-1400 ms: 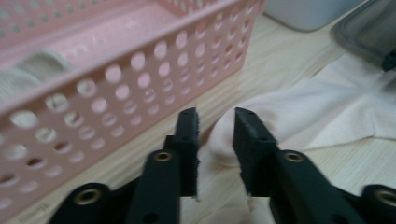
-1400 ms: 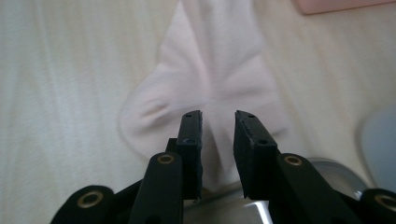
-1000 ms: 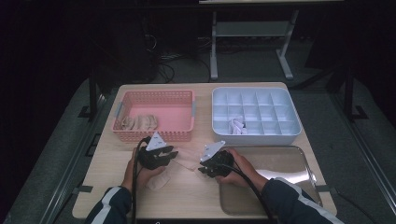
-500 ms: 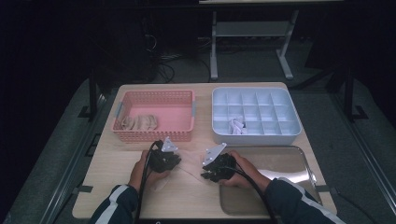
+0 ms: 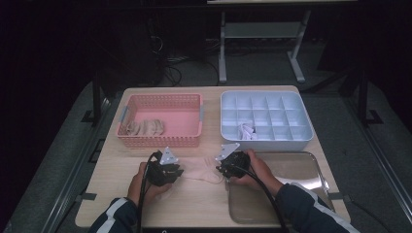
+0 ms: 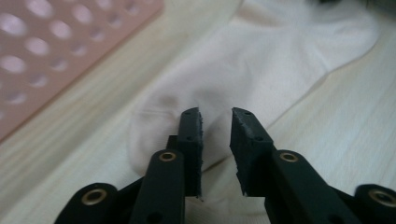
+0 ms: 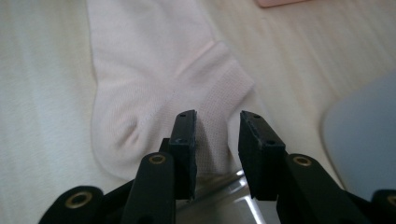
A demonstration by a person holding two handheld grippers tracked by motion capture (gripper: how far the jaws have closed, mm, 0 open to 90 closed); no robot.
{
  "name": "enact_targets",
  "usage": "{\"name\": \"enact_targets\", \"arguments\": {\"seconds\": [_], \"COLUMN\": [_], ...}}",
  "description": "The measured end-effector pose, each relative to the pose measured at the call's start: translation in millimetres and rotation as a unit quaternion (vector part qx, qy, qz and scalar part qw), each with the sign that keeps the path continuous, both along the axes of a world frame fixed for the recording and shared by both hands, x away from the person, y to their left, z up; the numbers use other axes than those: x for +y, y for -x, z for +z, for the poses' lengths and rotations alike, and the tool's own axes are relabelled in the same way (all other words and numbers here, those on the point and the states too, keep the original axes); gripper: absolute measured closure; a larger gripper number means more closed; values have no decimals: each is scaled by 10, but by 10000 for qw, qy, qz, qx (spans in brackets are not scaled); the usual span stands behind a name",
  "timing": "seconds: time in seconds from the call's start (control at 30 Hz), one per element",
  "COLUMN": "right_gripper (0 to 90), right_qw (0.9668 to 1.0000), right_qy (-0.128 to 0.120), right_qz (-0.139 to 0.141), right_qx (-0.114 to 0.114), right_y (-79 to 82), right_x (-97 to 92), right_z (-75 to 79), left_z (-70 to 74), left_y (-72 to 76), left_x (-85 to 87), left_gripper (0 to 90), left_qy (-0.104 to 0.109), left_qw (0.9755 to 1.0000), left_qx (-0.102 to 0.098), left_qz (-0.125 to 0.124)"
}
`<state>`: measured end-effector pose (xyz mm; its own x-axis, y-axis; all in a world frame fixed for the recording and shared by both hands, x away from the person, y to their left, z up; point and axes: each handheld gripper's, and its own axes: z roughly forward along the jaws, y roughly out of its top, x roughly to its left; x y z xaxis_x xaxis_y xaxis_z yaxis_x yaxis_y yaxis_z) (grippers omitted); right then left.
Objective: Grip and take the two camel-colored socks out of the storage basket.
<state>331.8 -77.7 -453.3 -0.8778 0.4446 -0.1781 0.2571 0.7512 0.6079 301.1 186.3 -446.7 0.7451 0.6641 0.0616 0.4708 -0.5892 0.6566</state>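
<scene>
1. Sock (image 5: 201,170) lay flat at the table's (image 5: 194,208) six o'clock, between two grippers.
2. Left gripper (image 6: 215,140) had just widened, narrow jaws straddling fabric; right gripper (image 7: 217,140) likewise, neither pinching.
3. Risk: cloth could slip or bunch if the jaws closed shallow.
4. Count: one basket (image 5: 160,141), one divided box (image 5: 265,138), one tray (image 5: 291,167).

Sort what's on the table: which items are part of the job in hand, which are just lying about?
In the job:
- pale sock, flat on the table between both claws
- left claw, jaws apart over the sock
- right claw, jaws apart over the sock

Lying about:
- pink basket
- white divided box
- metal tray
</scene>
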Motion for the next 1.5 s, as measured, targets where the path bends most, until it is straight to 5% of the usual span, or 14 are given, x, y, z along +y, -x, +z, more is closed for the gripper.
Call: {"name": "enact_targets", "arguments": {"seconds": [0.03,0.1,0.17,0.23,0.57,0.67,0.87,0.97,1.27,1.37,1.5], "right_gripper": [671,698,729,747,742,714,709,712,695,685,671], "right_qw": [9999,9998,9987,9985,9985,9990,9981,9971,9957,9953,9956], "right_qy": [-99,-210,-463,-441,-313,-254,-492,-641,-718,-718,-657], "right_qz": [21,30,33,134,88,92,145,247,493,543,581], "right_qx": [32,-23,197,279,431,343,334,316,325,350,337], "right_y": [-8,-13,6,19,-29,-33,1,46,121,135,131], "right_x": [-15,-11,12,38,29,32,-17,-42,4,42,51], "right_z": [24,56,69,52,-65,-62,27,92,131,118,102], "left_z": [34,21,-21,-74,-75,-21,298,239,-55,-65,-62], "left_y": [-42,-92,-126,-125,7,54,286,423,538,540,552], "left_x": [2,-26,-43,-65,-5,-12,255,373,366,354,341], "left_gripper": [716,725,731,740,774,697,633,586,508,546,726], "left_qy": [-24,-20,-123,-303,-187,-117,257,309,-97,-129,-300], "left_qw": [9998,9998,9999,9995,9989,9986,9995,9994,9989,9993,9993], "left_qx": [-161,-135,-19,58,371,290,-69,70,419,327,139], "left_qz": [119,127,91,23,-195,-436,-169,-155,-205,-145,-147]}}
